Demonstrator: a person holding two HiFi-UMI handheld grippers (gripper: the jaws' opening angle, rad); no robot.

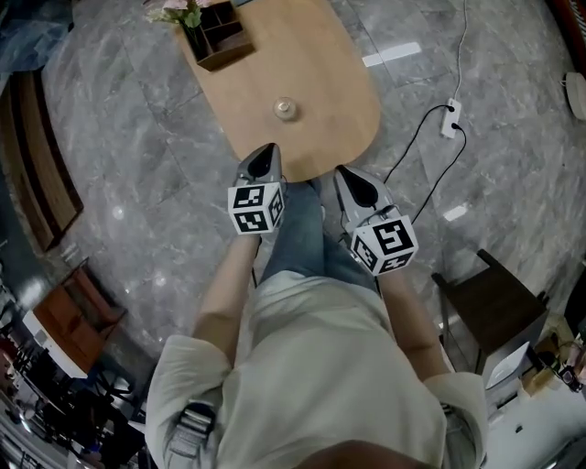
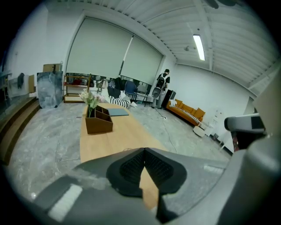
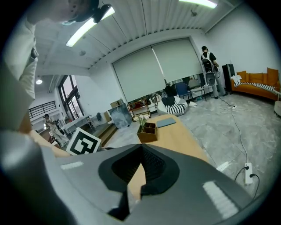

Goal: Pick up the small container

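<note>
The small container (image 1: 286, 109), a little round clear jar with a lid, stands alone on the light wooden table (image 1: 320, 64), near its near end. My left gripper (image 1: 266, 152) hovers at the table's near edge, a short way short of the jar, its jaws shut and empty. My right gripper (image 1: 347, 175) hangs beside it to the right, just off the table's rim, also shut with nothing in it. In the left gripper view the closed pads (image 2: 131, 166) cover the near tabletop and the jar is hidden. The right gripper view's pads (image 3: 151, 163) hide it too.
A brown wooden organizer (image 1: 218, 37) with flowers (image 1: 180, 13) stands at the table's far end. A white power strip (image 1: 450, 119) and black cables lie on the marble floor to the right. A dark chair (image 1: 490, 302) is at my right, a wooden bench (image 1: 41, 174) at left.
</note>
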